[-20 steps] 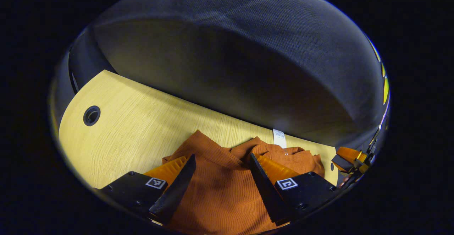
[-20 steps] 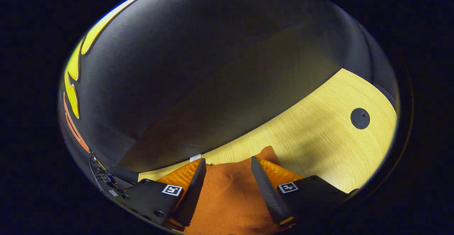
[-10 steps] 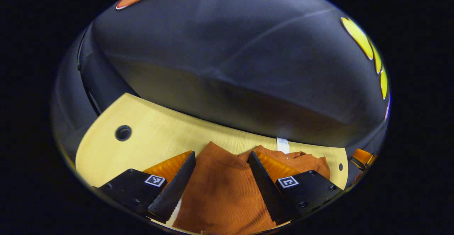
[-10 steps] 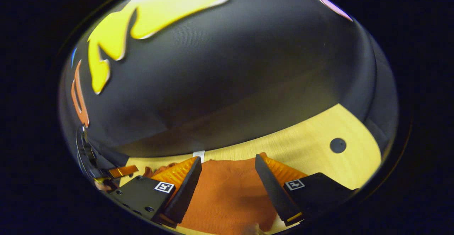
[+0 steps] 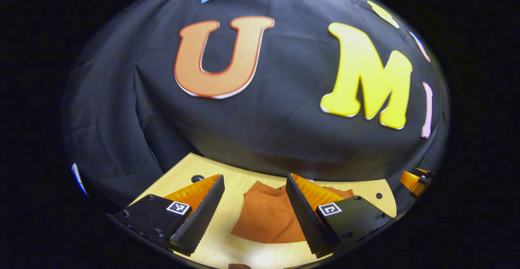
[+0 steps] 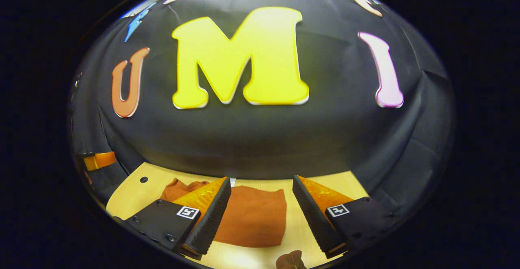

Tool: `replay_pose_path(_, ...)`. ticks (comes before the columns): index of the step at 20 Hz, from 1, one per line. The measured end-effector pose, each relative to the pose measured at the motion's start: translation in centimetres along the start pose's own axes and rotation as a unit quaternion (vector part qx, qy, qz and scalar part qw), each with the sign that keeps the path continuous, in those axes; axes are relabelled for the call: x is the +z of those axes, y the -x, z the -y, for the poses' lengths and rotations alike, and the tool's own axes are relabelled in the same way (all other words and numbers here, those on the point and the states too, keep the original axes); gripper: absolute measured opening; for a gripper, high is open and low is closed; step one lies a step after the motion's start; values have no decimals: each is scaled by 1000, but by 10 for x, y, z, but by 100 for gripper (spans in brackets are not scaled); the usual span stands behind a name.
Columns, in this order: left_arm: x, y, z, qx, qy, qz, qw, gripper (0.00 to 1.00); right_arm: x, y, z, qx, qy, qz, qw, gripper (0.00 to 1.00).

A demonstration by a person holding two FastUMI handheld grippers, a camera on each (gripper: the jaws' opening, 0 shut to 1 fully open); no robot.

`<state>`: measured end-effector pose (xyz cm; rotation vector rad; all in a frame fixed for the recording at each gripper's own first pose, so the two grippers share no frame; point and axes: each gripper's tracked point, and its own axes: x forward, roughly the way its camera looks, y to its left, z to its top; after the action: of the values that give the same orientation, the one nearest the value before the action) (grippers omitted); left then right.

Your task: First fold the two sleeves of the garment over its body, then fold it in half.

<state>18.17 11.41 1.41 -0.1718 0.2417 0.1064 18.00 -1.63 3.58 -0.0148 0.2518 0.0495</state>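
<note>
Garment [image 5: 268, 220] — ribbed rust knit, folded flat on wood table [image 5: 227, 257]; both grippers wide, empty.

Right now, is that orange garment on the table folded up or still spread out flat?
Folded. The orange garment lies on the table as a compact block with no sleeves sticking out, though its far left end looks bunched.

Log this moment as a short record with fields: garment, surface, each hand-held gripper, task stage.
garment: rust-orange garment lying folded into a compact shape on the table; bunched fabric at its far left edge in the right gripper view
surface: light wooden table with round holes
left hand-held gripper: open, raised above the garment, holding nothing
right hand-held gripper: open, raised above the garment, holding nothing
task stage: folds look done; both clear of the cloth
</note>
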Motion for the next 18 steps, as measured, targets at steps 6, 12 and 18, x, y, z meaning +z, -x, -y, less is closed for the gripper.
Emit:
replay_pose_path(6, 22, 97, 9, -24, -49, 57, 997, 98, 29, 113, -12, -17, 15, 57, 998, 97)
replay_pose_path(12, -39, 151, 2, -52, -40, 3, 998, 99, -9, 204, -37, -34, 23, 62, 997, 96)
replay_pose_path(18, -45, 172, -6, -79, -78, 14, 994, 99, -36, 240, -59, -58, 14, 52, 997, 96)
